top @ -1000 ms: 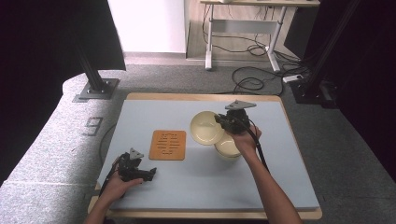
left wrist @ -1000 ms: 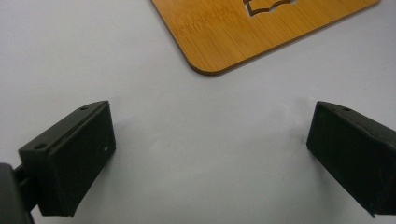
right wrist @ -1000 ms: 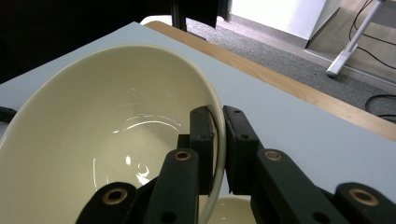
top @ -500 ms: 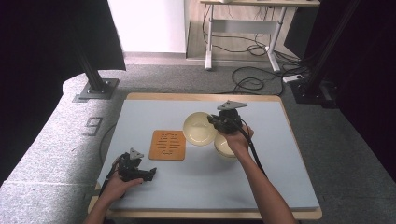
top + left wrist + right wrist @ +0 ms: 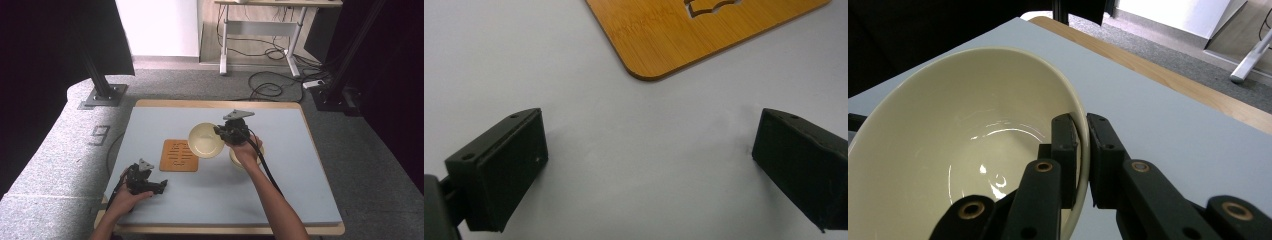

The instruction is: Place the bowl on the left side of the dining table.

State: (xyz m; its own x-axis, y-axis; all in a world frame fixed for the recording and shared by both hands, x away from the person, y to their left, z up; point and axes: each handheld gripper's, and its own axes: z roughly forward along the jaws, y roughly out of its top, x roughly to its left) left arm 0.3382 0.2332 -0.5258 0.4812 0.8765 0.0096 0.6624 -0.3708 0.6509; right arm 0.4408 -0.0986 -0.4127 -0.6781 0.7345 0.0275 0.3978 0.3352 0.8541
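My right gripper (image 5: pixel 222 134) (image 5: pixel 1083 150) is shut on the rim of a cream bowl (image 5: pixel 205 140) (image 5: pixel 963 145), holding it tilted above the table. A second cream bowl (image 5: pixel 239 161) sits on the mat under the right hand, mostly hidden by it. An orange bamboo coaster (image 5: pixel 179 155) (image 5: pixel 704 30) with cut-out slots lies left of the held bowl, its corner just ahead of my left gripper. My left gripper (image 5: pixel 161 186) (image 5: pixel 649 165) rests low at the table's front left, jaws wide open with nothing but bare mat between them.
A grey-blue mat (image 5: pixel 280 200) covers the wooden table (image 5: pixel 320 229). Beyond the far edge are a black stand base (image 5: pixel 102 95), cables on the carpet (image 5: pixel 270 87) and a desk frame (image 5: pixel 260 30).
My right gripper has carried the cream bowl leftward and slightly down, away from the second bowl and closer to the coaster. The left gripper has stayed where it was.
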